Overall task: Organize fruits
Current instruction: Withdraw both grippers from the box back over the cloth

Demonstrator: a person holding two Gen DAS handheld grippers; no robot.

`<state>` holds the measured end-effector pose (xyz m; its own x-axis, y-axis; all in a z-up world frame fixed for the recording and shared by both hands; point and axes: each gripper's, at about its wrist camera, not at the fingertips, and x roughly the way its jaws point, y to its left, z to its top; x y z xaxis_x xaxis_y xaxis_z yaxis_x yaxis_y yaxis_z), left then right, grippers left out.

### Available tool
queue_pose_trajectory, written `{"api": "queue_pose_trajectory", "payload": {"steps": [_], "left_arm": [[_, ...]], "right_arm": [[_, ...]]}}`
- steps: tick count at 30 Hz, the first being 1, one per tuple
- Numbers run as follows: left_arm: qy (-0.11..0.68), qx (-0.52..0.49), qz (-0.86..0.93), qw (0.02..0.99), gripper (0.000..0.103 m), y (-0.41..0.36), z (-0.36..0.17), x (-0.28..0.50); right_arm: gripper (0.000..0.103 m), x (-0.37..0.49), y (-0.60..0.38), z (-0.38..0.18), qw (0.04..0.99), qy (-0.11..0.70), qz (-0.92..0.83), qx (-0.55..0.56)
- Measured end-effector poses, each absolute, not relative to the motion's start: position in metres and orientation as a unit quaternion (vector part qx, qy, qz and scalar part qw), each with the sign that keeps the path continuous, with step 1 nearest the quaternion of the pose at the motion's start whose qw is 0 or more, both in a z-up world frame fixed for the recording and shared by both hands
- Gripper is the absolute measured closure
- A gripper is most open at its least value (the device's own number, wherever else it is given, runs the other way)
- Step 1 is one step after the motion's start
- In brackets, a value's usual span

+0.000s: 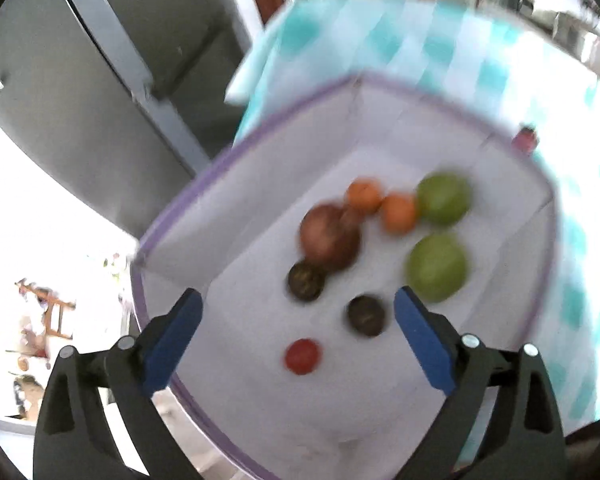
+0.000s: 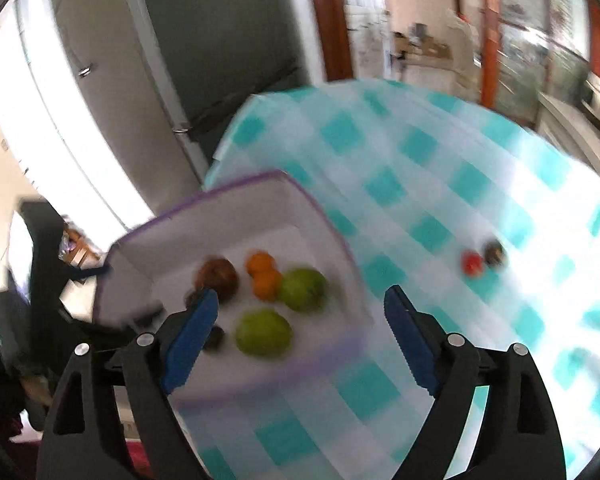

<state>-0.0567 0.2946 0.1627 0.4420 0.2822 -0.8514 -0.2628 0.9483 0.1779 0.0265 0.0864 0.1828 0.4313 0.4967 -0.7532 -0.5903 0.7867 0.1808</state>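
A white box with a purple rim (image 1: 260, 132) sits on a teal-checked tablecloth (image 1: 440, 40). In it lie two green apples (image 1: 436, 268), two oranges (image 1: 398, 212), a reddish-brown fruit (image 1: 330, 238), two dark fruits (image 1: 366, 316) and a small red fruit (image 1: 302, 356). My left gripper (image 1: 298, 312) hangs open above the box with nothing between its blue pads. My right gripper (image 2: 302, 308) is open too, over the box's near right rim (image 2: 340, 240), holding nothing. On the cloth to the right lie a small red fruit (image 2: 472, 262) and a dark fruit (image 2: 494, 252).
A grey refrigerator (image 1: 100, 80) stands behind the table's left end. Wooden door frames (image 2: 328, 20) and a bright room lie beyond. The left gripper's dark body (image 2: 52, 264) shows at the left of the right wrist view. Bare checked cloth (image 2: 440, 184) spreads right of the box.
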Motion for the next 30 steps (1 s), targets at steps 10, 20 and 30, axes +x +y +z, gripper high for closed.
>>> {"api": "queue_pose_trajectory", "payload": {"steps": [10,20,30], "left_arm": [[0.474,-0.004,0.016,0.880,0.002,0.141,0.198,-0.063],[0.497,0.087,-0.070,0.861,0.002,0.025,0.150,-0.021],[0.487,0.088,-0.036,0.868,0.002,0.015,0.128,0.111]], "right_arm": [[0.020,-0.010,-0.075,0.139,0.856,0.473,0.207,0.025],[0.020,-0.027,-0.169,0.104,0.852,0.501,0.119,0.093],[0.020,0.004,-0.182,0.080,0.840,0.526,0.080,0.104]]}}
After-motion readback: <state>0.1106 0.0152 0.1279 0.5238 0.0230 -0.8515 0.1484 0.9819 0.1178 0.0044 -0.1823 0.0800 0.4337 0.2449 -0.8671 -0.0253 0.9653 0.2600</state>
